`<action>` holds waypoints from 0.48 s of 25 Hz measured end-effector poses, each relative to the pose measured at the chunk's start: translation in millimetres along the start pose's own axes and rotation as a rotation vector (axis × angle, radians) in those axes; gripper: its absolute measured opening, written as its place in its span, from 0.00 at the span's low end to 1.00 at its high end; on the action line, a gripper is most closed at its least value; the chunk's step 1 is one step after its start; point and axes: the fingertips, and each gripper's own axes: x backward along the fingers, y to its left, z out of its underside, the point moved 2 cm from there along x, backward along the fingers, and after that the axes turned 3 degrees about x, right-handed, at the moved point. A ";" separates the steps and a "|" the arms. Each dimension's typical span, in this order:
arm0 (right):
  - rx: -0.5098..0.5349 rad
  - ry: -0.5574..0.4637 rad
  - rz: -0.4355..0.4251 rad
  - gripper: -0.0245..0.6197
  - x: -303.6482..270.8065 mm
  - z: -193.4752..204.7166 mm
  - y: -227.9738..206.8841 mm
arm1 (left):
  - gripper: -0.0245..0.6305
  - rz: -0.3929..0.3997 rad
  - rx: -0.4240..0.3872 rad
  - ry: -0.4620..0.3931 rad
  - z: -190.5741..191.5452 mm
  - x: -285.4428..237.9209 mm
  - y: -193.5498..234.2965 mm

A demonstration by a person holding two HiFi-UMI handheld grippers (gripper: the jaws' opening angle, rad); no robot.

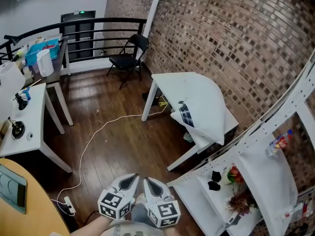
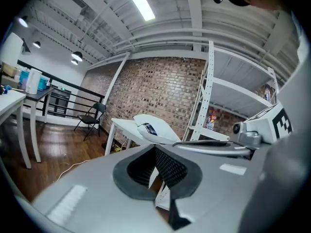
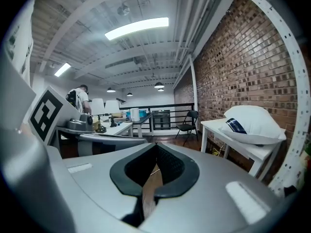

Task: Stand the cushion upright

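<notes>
A white cushion (image 1: 203,108) with a dark blue label lies flat on a white table (image 1: 167,82) against the brick wall. It also shows in the left gripper view as the cushion (image 2: 154,128) and in the right gripper view as the cushion (image 3: 253,124). My left gripper (image 1: 131,178) and right gripper (image 1: 149,182) sit side by side at the bottom of the head view, well short of the table. Both are shut with nothing between their jaws, as at the left gripper (image 2: 155,150) and the right gripper (image 3: 156,148).
A white shelving rack (image 1: 256,181) with small items stands at the right, close to the table. A black folding chair (image 1: 129,53) is at the back. A white cable (image 1: 93,141) and power strip (image 1: 69,205) lie on the wooden floor. White desks (image 1: 29,127) line the left.
</notes>
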 end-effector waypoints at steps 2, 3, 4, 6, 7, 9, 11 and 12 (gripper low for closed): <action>-0.015 -0.004 -0.003 0.04 -9.1 2.4 -9.1 | 0.04 -0.014 -0.001 0.011 0.9 -9.2 7.7; -0.022 -0.006 -0.007 0.04 -14.0 3.4 -13.2 | 0.04 -0.020 -0.002 0.016 1.3 -13.9 11.6; -0.026 -0.008 -0.010 0.04 -19.4 3.8 -17.5 | 0.04 -0.026 -0.003 0.019 0.9 -19.0 15.2; -0.030 -0.014 -0.017 0.04 -31.7 1.0 -28.8 | 0.04 -0.034 -0.012 0.020 -4.0 -32.2 21.5; -0.028 -0.021 -0.020 0.04 -38.9 -2.3 -36.1 | 0.04 -0.038 -0.017 0.018 -8.4 -40.5 24.6; -0.017 -0.037 -0.024 0.04 -54.6 -11.7 -53.5 | 0.04 -0.045 -0.031 0.012 -19.5 -60.6 31.0; -0.003 -0.055 -0.027 0.04 -70.5 -21.8 -72.7 | 0.04 -0.050 -0.045 0.008 -30.5 -84.5 38.0; 0.003 -0.062 -0.026 0.04 -77.6 -26.2 -83.0 | 0.04 -0.050 -0.049 0.009 -35.3 -97.3 40.9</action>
